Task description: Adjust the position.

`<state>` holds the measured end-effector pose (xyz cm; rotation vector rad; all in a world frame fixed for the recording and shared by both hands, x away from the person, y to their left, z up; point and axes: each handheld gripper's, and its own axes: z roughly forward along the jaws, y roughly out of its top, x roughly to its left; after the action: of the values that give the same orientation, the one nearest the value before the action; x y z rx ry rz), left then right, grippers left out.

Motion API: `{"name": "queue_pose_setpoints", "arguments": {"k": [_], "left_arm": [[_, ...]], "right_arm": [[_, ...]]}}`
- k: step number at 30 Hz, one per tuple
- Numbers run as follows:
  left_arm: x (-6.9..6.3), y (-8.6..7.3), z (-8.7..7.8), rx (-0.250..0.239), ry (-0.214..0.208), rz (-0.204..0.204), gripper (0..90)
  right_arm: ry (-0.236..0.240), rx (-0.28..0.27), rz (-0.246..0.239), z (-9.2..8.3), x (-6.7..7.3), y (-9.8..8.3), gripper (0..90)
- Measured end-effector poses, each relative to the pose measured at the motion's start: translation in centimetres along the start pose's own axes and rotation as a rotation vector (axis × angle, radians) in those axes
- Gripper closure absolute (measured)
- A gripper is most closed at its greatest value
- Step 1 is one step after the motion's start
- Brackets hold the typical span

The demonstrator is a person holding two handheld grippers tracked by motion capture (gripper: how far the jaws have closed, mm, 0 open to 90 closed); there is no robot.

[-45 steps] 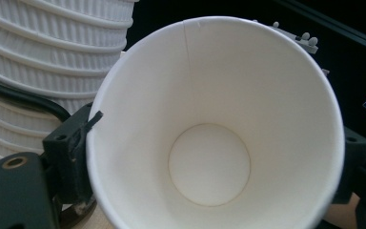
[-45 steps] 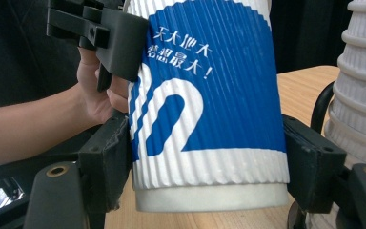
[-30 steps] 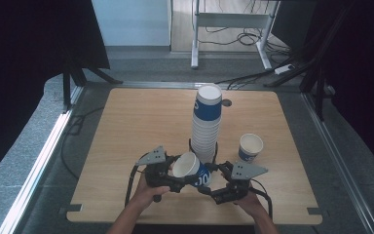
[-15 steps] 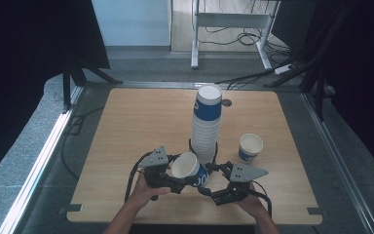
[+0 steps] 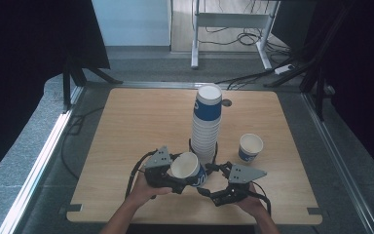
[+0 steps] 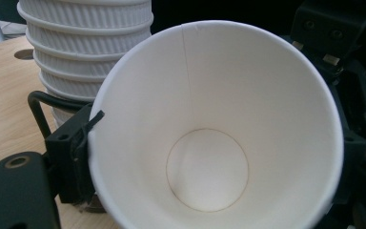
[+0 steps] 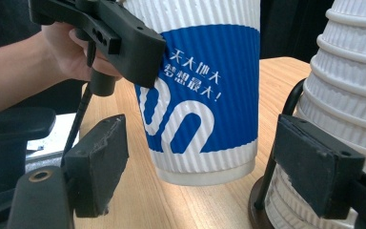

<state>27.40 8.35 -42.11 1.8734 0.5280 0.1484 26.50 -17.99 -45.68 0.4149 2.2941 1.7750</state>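
Wooden tabletop (image 5: 141,122) fills the middle of the high view, grey floor around it, cables and a metal frame at the upper edge.

Progress, judged from the layout: one paper cup (image 5: 250,147) already stands alone, upright, at centre right of the high view. A second cup (image 5: 187,167) is off the tall stack of cups (image 5: 207,124) and held low centre, just in front of the stack's wire holder (image 5: 215,148). Most cups remain stacked, so the separating work looks early.

Left gripper (image 5: 175,175) grasps the held cup at its rim: in the left gripper view one jaw pinches the cup wall at lower left. Right gripper (image 5: 213,187) sits with jaws parted either side of the cup's base in the right gripper view, pads apart from it, holding nothing.

Held cup (image 7: 198,90): ribbed white paper wall, wide blue band with white lettering, base lifted off the wood, slightly tilted. Its inside (image 6: 209,143) is plain white, empty, with one side seam. Whether it is a single cup or two nested is unclear.

Left to do, probably: set this cup down, then continue through the stack.
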Motion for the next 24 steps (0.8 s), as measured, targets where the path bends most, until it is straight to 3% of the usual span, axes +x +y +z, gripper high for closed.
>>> {"name": "queue_pose_setpoints", "arguments": {"k": [8,15,24], "left_arm": [[-0.2,0.1,0.3,0.037,0.015,0.034,15.6],[-0.6,0.5,0.7,0.126,0.045,0.103,15.6],[-1.1,0.8,1.7,0.217,0.062,0.146,15.5]], "right_arm": [[-0.004,0.009,-0.009,0.0,0.1,0.0,19.6],[-0.022,0.062,-0.046,0.6,0.5,0.1,18.9],[-0.049,0.143,-0.093,1.9,1.2,-0.1,18.7]]}}
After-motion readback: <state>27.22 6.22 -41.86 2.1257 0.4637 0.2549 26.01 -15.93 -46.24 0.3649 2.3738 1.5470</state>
